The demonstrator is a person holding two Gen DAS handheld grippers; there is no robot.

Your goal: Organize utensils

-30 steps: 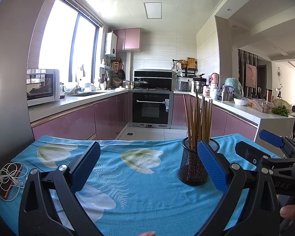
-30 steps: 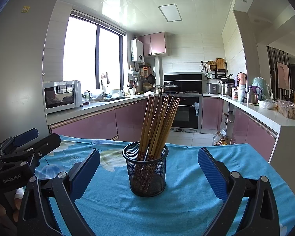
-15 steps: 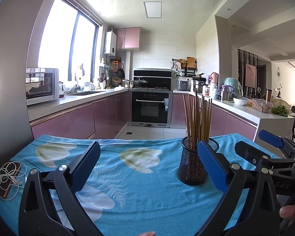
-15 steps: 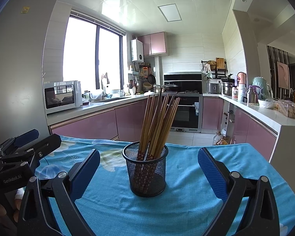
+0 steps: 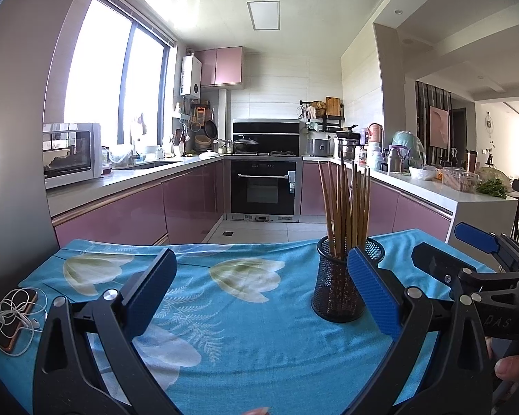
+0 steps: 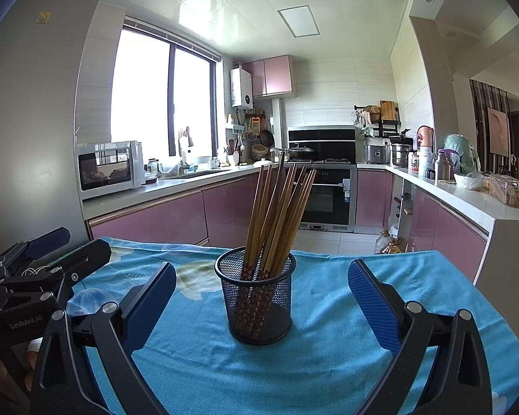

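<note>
chopsticks (image 6: 276,214) bundled upright in mesh holder (image 6: 257,297), mid desk (image 6: 328,363), toward far edge. light, stiff, smooth, prone to slipping; pinch upper shafts. holder light, tips easily. right tool (image 6: 261,306) and left tool (image 5: 257,299) both spread apart, empty.

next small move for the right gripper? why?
Probably ease the right gripper forward and up toward the chopsticks. Its jaws stand wide open and empty, with the mesh holder centred between them, so the bundle's exposed upper shafts are the nearest clean grasp. The left gripper is also open, off to the holder's side.
</note>
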